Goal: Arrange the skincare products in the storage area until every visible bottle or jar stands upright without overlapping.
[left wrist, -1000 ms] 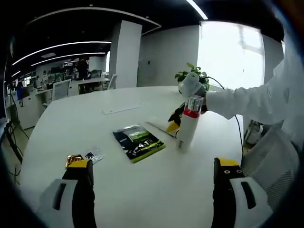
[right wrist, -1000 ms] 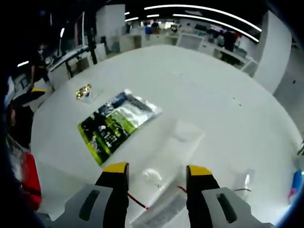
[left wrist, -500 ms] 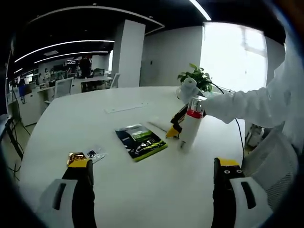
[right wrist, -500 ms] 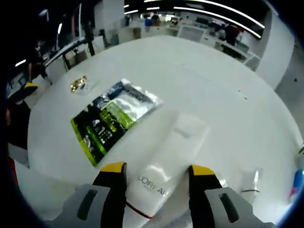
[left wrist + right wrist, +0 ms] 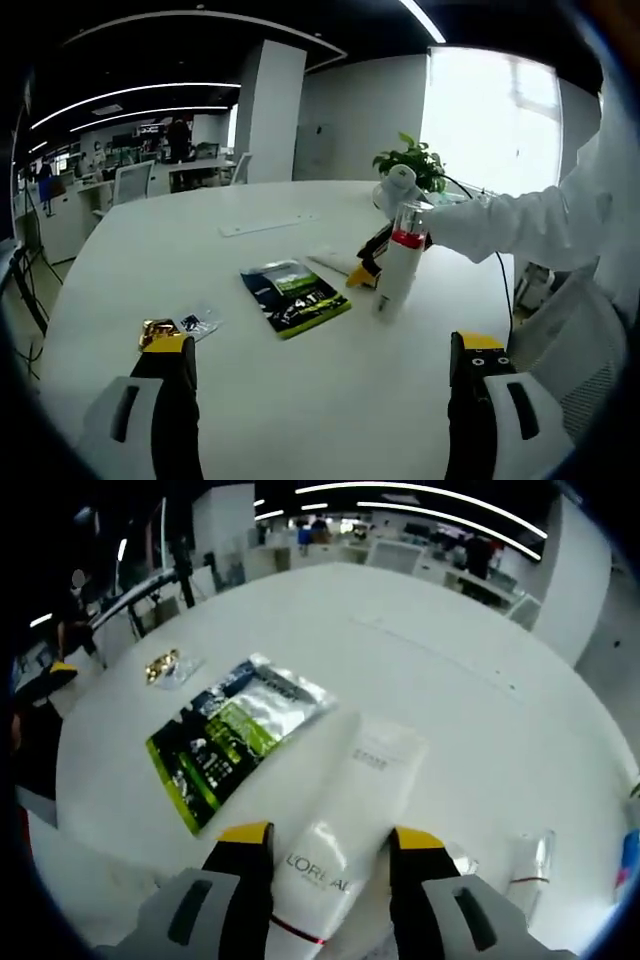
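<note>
White table (image 5: 300, 380), green sachet (image 5: 232, 742) beside tube (image 5: 345, 820)

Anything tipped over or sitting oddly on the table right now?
The white tube is tilted, not standing: the right gripper grips it at a slant near the green sachet, which lies flat on the table. A small gold packet also lies loose.

The tube (image 5: 345, 815) is white with dark lettering and a red band; beside it, the sachet (image 5: 228, 737) is green, black and silver. The table (image 5: 300, 400) is white. Beyond the sachet, a small packet (image 5: 164, 667) is gold.
</note>
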Tool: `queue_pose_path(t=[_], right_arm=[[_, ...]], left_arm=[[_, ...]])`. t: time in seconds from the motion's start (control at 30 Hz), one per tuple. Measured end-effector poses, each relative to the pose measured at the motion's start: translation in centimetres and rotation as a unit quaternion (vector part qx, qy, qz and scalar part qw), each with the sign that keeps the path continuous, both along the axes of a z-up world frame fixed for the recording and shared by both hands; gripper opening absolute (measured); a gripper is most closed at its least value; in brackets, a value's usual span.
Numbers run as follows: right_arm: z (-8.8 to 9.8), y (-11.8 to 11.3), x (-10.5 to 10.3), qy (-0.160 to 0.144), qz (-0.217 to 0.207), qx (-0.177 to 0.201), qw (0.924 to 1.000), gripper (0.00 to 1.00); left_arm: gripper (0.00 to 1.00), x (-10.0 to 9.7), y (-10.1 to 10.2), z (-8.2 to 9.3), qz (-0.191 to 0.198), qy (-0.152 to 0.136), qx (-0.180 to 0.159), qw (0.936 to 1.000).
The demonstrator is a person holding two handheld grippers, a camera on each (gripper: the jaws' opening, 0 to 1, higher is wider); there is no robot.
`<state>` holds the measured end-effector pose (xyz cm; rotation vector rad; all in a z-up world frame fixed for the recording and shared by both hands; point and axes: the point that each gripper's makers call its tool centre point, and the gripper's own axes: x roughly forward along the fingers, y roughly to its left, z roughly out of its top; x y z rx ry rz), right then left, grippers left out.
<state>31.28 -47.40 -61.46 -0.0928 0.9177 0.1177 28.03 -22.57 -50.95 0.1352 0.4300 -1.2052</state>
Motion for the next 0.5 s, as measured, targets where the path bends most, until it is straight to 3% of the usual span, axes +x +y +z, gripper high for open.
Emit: queue_pose_path(t=[0.5], right_arm=[[-0.07, 0.06, -0.45, -0.015, -0.026, 0.008, 0.9995, 0.28]], left_arm=[[0.99, -0.06, -0.09, -0.03, -0.001, 0.002, 0.001, 1.0000]])
